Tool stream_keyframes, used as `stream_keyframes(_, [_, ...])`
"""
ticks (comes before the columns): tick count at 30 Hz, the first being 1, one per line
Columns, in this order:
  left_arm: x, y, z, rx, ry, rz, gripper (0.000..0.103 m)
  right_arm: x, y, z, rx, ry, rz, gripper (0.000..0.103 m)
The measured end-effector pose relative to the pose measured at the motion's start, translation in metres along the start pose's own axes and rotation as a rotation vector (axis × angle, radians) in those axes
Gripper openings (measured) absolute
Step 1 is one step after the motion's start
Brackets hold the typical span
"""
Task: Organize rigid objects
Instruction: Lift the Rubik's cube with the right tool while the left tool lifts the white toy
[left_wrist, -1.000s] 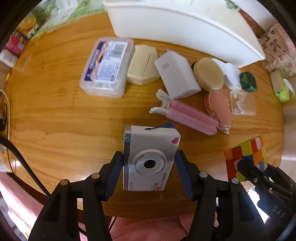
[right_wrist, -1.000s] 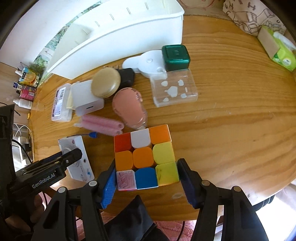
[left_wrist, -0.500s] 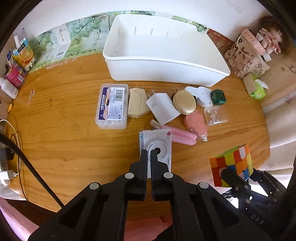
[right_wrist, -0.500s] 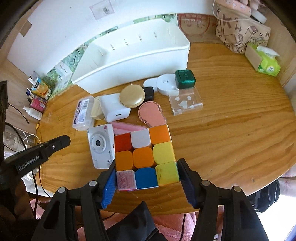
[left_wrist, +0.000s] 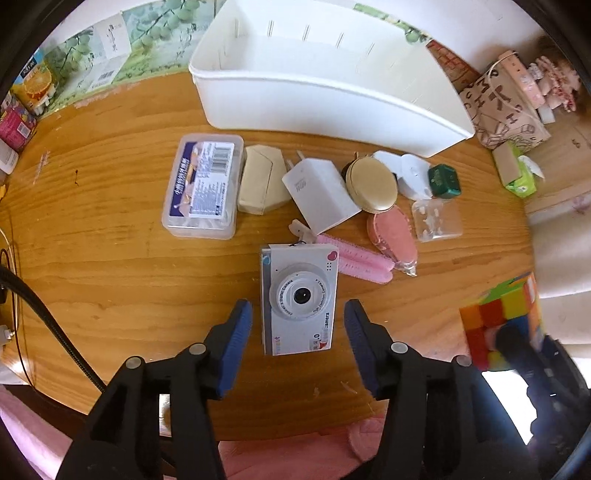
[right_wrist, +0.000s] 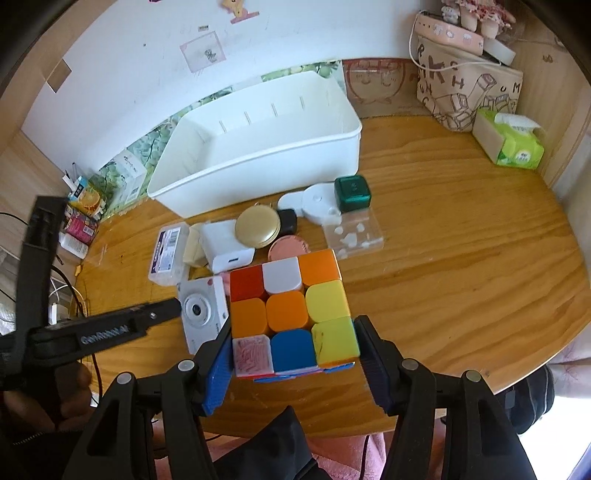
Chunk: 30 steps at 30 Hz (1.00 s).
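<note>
On the wooden surface (left_wrist: 110, 266), the left gripper (left_wrist: 298, 332), jaws just reopened, straddles a toy camera (left_wrist: 298, 295) untouched; at lower centre the right gripper (right_wrist: 293, 354) clamps a puzzle cube (right_wrist: 291, 314).

The right gripper (right_wrist: 293, 363) clamps a scrambled puzzle cube (right_wrist: 291, 314) between its blue pads, lifted above the round wooden table (right_wrist: 461, 280). Left of the cube a white toy camera (right_wrist: 201, 314) lies lens up, with the left gripper's (right_wrist: 162, 310) black finger reaching to its left edge. Farther off, small cases cluster before an empty white bin (right_wrist: 258, 147); a green tissue pack (right_wrist: 511, 142) sits far right.
</note>
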<state>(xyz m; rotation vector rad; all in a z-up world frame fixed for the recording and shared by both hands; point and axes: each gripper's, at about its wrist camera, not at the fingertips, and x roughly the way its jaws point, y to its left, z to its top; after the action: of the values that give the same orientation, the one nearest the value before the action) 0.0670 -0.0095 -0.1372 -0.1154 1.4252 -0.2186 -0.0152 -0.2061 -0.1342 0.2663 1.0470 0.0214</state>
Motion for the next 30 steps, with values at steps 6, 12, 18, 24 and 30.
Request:
stream_keyframes(6, [0.025, -0.004, 0.006, -0.049, 0.051, 0.044, 0.070, 0.003, -0.016, 0.017, -0.022, 0.001, 0.012, 0.058])
stream_keyframes(12, [0.048, -0.005, 0.012, -0.108, 0.104, 0.093, 0.073, 0.014, -0.029, 0.030, -0.053, 0.036, 0.038, 0.058])
stream_keyframes(18, [0.064, 0.002, 0.017, -0.180, 0.149, 0.118, 0.073, 0.022, -0.039, 0.046, -0.081, 0.048, 0.056, 0.058])
stream_keyframes(24, [0.071, 0.007, 0.020, -0.207, 0.170, 0.109, 0.065, 0.027, -0.042, 0.057, -0.098, 0.059, 0.064, 0.058])
stream_keyframes(30, [0.072, 0.005, 0.021, -0.208, 0.169, 0.107, 0.064, 0.028, -0.039, 0.060, -0.102, 0.057, 0.061, 0.058])
